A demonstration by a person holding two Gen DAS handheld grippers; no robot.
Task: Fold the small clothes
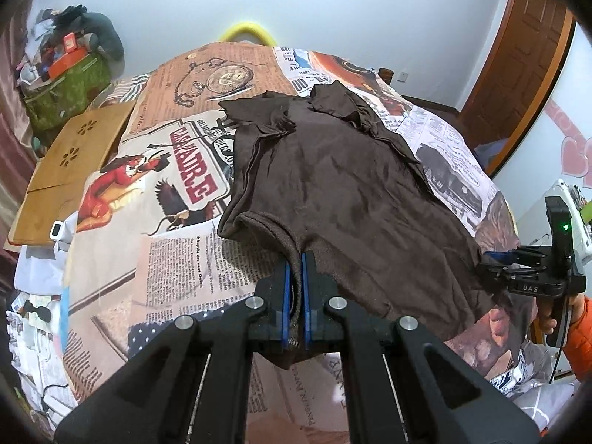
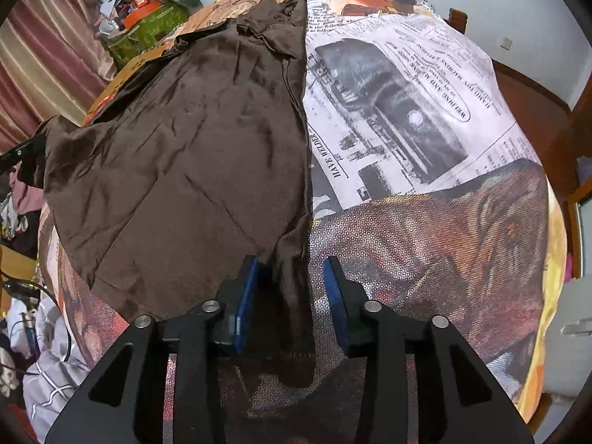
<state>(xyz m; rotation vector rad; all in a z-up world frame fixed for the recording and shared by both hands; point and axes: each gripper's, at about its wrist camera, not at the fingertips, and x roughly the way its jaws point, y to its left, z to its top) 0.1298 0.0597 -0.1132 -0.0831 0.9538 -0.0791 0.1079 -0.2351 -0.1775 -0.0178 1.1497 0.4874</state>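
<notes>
- Garments: 1 brown shirt (image 1: 333, 192), dark, short-sleeved, collar end far from cameras, lying spread on the printed bedcover (image 1: 177, 266); 2 sleeves/collar folds bunched at far end.
- Grippers: 2, each w/ 2 blue-padded fingers.
- Left gripper (image 1: 295, 296): jaws closed tight on shirt's near hem edge; cloth pinched betw. pads, a tail of fabric hangs below them.
- Right gripper (image 2: 290, 296): jaws parted; a ridge of shirt's hem corner lies betw. the pads but right pad stands clear of it; left pad just beside cloth, contact cannot be told. Not clamped.
- Right gripper also seen from left wrist view at shirt's right corner, w/ person's hand (image 1: 547, 314) on handle, orange sleeve (image 1: 581, 329) behind.
- Edges: shirt's right edge runs straight down bedcover in right wrist view; wide bare cover to the right of it. Left edge near bed's left side; bare cover on near-left.
- Wooden board (image 1: 70, 170): 1, w/ 2 flower cut-outs, at bed's left edge, apart from shirt.
- Container: 1 green bag (image 1: 63, 100) far left by wall, piled w/ clothes, 1 orange box (image 1: 66, 63), grey soft item on top.
- Curtain (image 2: 48, 55) striped, left; wooden door (image 1: 518, 66) right.
- Misc. clutter, cables on floor near-left; details too small to tell.
</notes>
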